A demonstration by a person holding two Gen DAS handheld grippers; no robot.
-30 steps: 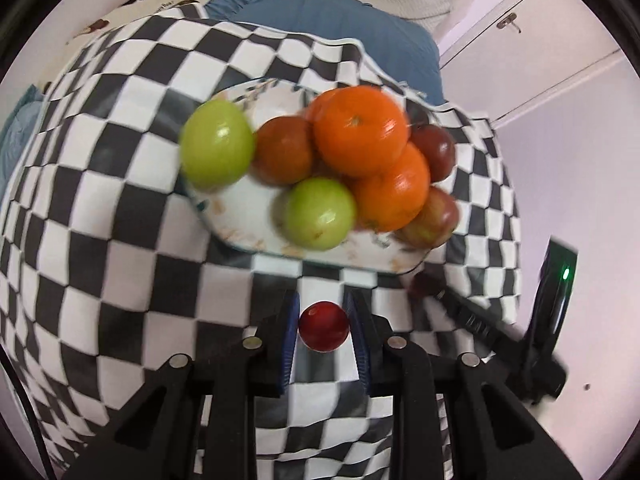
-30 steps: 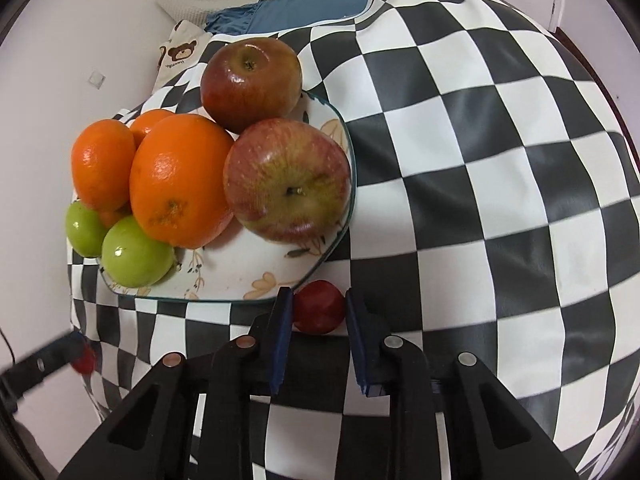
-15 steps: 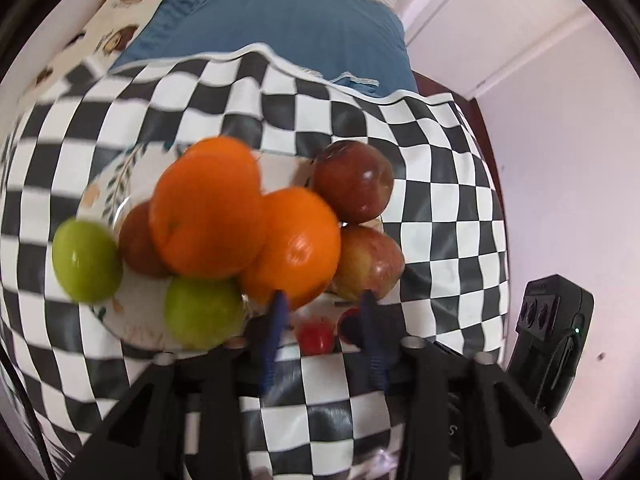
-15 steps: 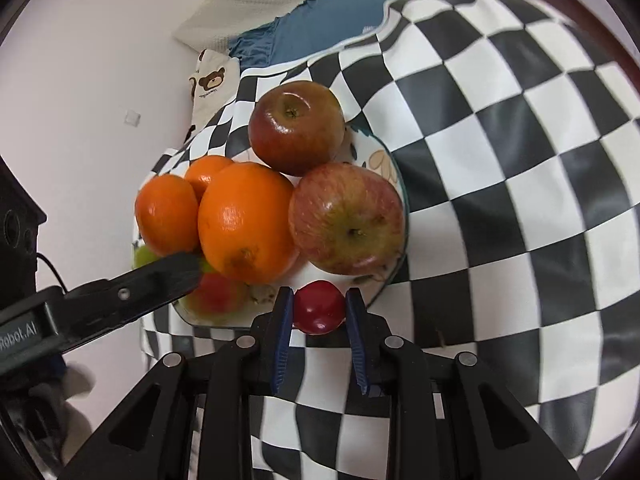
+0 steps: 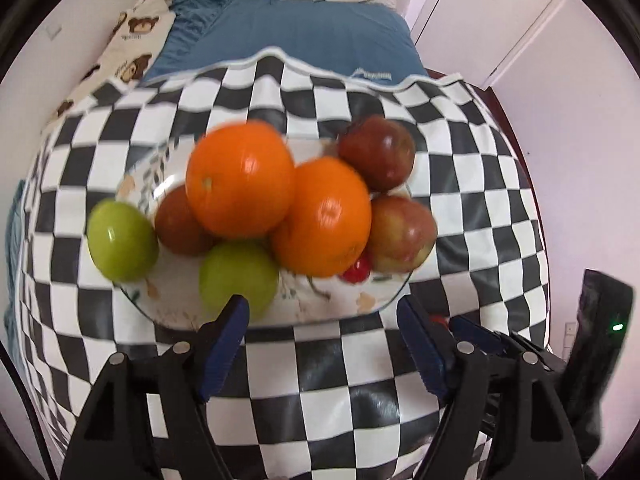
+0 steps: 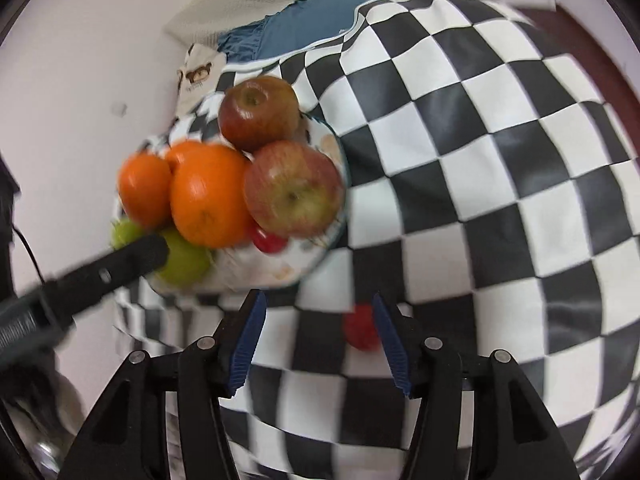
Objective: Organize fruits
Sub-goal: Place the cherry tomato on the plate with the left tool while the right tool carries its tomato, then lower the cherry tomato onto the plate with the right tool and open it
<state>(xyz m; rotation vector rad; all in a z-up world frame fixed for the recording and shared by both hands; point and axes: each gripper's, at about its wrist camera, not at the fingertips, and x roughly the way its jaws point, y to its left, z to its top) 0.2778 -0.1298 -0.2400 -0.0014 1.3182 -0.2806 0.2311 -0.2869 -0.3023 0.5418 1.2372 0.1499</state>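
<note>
Both sets of jaws are opening. The left gripper (image 5: 322, 334) grips nothing; its small round red fruit (image 5: 357, 271) lies at the white floral plate's (image 5: 384, 300) five o'clock. The right gripper (image 6: 318, 338) releases another small red fruit (image 6: 362, 327) onto the black-and-white checked cloth (image 6: 500, 184), beside its right pad.

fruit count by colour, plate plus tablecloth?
Orange: 3 (third shows only in the right wrist view)
Green: 2
Red-brown apples: 2
Dark reddish-brown fruit: 1
Small red: 2, one on the plate, one on the cloth
Total: 10
</note>
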